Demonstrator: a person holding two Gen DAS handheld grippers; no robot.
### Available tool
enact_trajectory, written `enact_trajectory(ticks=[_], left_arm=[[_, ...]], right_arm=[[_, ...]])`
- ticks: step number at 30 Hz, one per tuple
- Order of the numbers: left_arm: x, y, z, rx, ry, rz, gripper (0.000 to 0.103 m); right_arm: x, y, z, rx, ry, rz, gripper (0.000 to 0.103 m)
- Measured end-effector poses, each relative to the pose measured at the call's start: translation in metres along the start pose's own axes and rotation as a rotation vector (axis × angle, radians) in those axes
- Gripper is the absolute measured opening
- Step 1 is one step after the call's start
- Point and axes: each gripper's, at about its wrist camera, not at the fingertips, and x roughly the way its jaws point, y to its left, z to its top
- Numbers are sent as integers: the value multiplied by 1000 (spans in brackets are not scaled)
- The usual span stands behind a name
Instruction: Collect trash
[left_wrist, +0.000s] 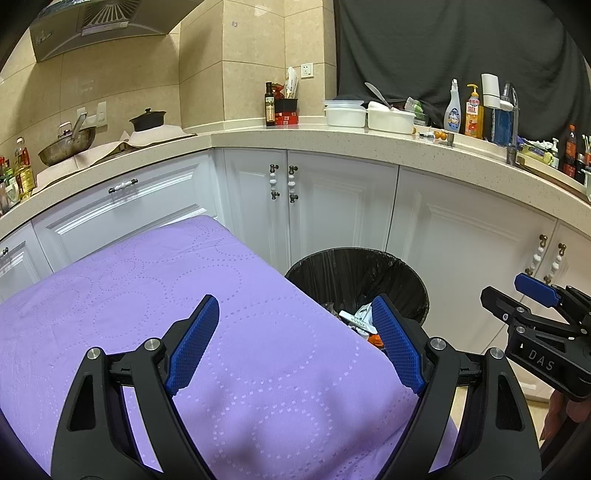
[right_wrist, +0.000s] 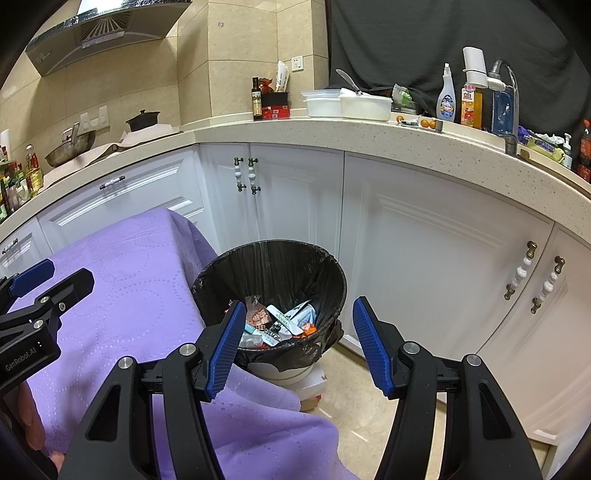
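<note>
A kitchen corner fills both views: a speckled beige countertop (left_wrist: 332, 138) curves across the upper half above white cabinet doors (right_wrist: 424, 236), with a range hood (left_wrist: 99, 26) at upper left and a wok (left_wrist: 66, 142) below it. In the lower left of both frames lies a table draped in a purple cloth (left_wrist: 184, 295), its top bare. Just beside the cloth's right edge stands a round trash bin (right_wrist: 269, 295) lined with a black bag, seen near the centre of the right wrist view; wrappers and packets (right_wrist: 280, 321) lie heaped inside it. The left gripper (left_wrist: 295, 339) hangs over the cloth's near right corner with its blue pads (left_wrist: 194, 343) spread wide apart, nothing between them. The right gripper (right_wrist: 299, 343) sits above the bin's near rim, jaws likewise parted and empty, its left pad (right_wrist: 225, 350) overlapping the bin's edge in the picture. Detergent bottles (right_wrist: 458, 99) and white lidded containers (right_wrist: 347, 101) stand along the counter at upper right.
</note>
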Motion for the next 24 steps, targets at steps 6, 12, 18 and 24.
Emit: enact_trajectory(ticks=[6, 12, 18, 24], left_arm=[[0, 0, 0, 2, 2, 1, 83], [1, 0, 0, 0, 2, 1, 83], [5, -1, 1, -10, 14, -9, 88], [8, -4, 2, -4, 13, -19, 91]], right_arm=[[0, 0, 0, 0, -1, -1, 59], [1, 1, -1, 0, 1, 0, 59], [5, 2, 2, -2, 6, 2, 59], [7, 1, 0, -3, 10, 4, 59]])
